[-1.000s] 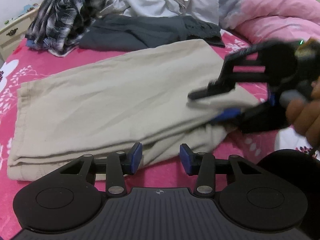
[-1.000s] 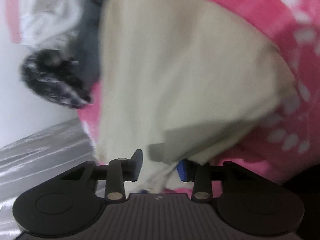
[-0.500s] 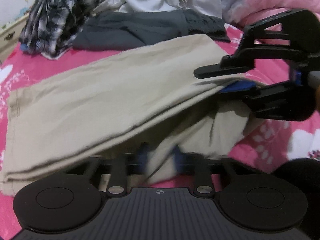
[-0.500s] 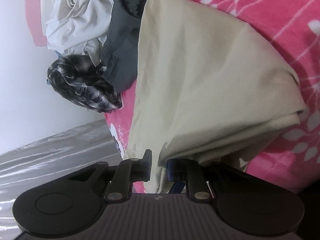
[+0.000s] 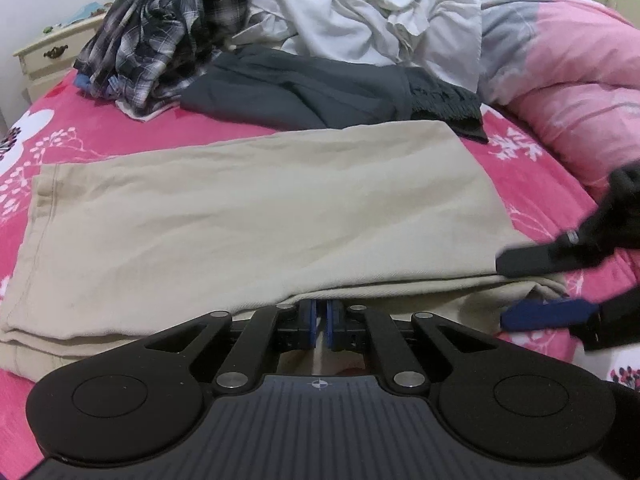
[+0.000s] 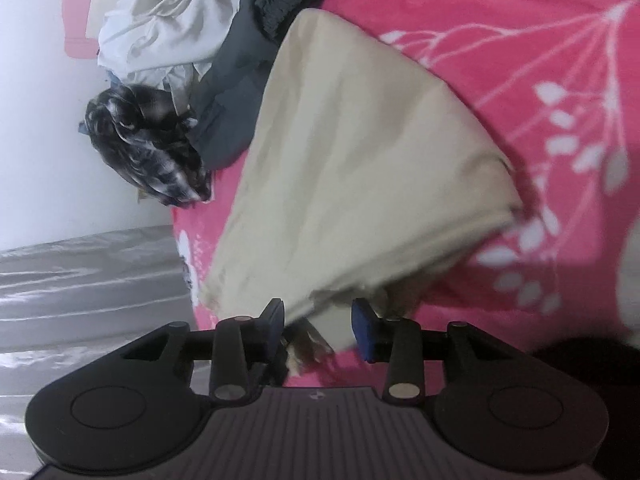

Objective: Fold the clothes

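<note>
Beige trousers [image 5: 256, 216], half-folded on bed [image 5: 120, 136]: near edge is clamped by left gripper [image 5: 320, 322]. Right gripper [image 6: 318, 322]: jaws apart, straddling the corner. Next, a closing grasp is judged required before the edge is carried over.

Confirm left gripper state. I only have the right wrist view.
Observer: The left gripper is shut on the near folded edge of the beige trousers.
Operator: How does my right gripper sit, seen from outside?
Observer: The right gripper is open, with one finger over the trousers' right corner and the blue-padded one under it.
Operator: Anything beyond that corner?
Observer: A bunched pink comforter lies along the bed's right side, apart from the trousers.
</note>
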`<move>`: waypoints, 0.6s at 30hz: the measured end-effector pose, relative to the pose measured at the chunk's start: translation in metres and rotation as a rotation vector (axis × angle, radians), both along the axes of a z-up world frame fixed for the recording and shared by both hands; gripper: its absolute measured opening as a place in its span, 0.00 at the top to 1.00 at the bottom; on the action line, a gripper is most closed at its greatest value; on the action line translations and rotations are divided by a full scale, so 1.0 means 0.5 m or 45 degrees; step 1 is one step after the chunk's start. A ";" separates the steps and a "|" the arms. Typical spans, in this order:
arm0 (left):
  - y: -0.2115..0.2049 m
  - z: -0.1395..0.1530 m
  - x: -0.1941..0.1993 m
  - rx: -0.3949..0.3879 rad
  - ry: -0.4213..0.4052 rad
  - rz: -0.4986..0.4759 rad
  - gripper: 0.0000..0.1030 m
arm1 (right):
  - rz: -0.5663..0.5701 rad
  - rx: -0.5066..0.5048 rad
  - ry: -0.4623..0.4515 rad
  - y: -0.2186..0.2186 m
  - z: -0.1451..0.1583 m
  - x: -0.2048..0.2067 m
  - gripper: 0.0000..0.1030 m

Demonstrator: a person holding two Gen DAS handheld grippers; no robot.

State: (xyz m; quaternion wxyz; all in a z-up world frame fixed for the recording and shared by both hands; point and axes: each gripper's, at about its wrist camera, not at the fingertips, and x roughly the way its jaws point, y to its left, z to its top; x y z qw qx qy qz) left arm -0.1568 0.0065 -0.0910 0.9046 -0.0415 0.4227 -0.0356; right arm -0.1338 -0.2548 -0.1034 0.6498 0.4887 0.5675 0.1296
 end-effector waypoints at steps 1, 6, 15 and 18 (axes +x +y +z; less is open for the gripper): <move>0.000 0.000 0.000 -0.002 -0.001 0.000 0.97 | 0.010 -0.004 0.004 0.007 0.001 -0.006 0.60; 0.005 0.001 -0.001 -0.023 -0.011 0.003 0.97 | 0.011 -0.023 0.035 0.039 -0.014 -0.012 0.57; 0.010 0.002 -0.006 -0.052 -0.020 0.007 0.97 | -0.153 0.070 0.077 0.038 -0.084 0.026 0.57; 0.012 0.003 -0.009 -0.066 -0.022 0.005 0.97 | -0.206 0.108 0.065 0.041 -0.094 0.027 0.57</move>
